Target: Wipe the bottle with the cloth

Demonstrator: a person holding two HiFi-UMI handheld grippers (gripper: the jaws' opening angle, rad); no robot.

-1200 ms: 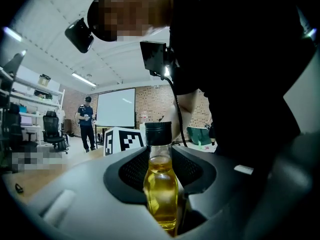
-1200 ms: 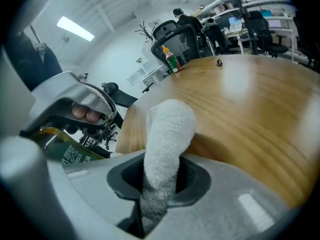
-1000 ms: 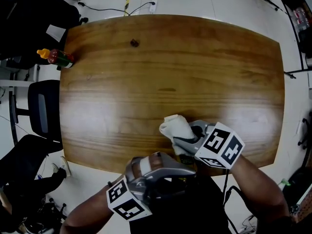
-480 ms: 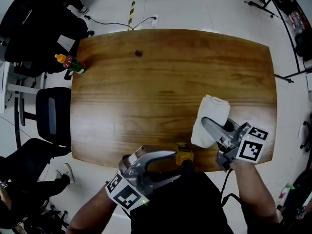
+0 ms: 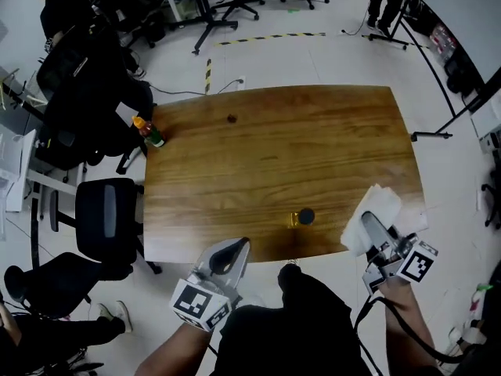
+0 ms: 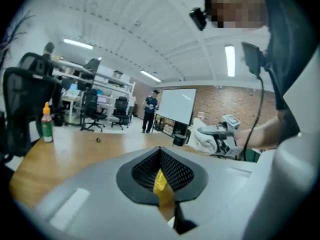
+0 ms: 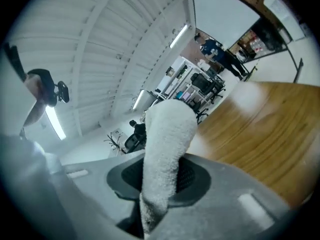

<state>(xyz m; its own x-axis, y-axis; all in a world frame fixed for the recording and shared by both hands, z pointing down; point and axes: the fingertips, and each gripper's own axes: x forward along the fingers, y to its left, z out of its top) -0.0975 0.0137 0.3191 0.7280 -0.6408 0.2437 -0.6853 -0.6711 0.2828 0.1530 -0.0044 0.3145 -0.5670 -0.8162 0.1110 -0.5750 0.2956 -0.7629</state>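
While I look steeply down through the head view, a black office chair (image 5: 108,216) sits on the pale floor off the left side of a wooden tabletop (image 5: 313,147). At that tabletop's far left corner stands an orange-capped sauce container (image 5: 149,132), upright, and a small dark speck (image 5: 232,118) lies a little to its right, near the far edge; I cannot tell what the speck is. Nearer to me, the left gripper (image 5: 239,247) is held off the near edge, just beside it, with its marker cube towards my body. Its jaws are closing right down until the dark pads meet, and they grip nothing I can name; a thin yellow sliver shows along the seam, and I cannot tell what that is. To the right of it, the bottle (image 5: 304,216) stands upright on the tabletop close to the near edge, a small yellow body under a dark round cap. It sits between the two grippers and touches neither. Furthest right, the right gripper (image 5: 368,221) is held at the tabletop's near right corner, and its jaws are clamped on the cloth (image 5: 380,204). This white, fluffy cloth rises in a thick fold from between the pads and is well apart from the bottle.
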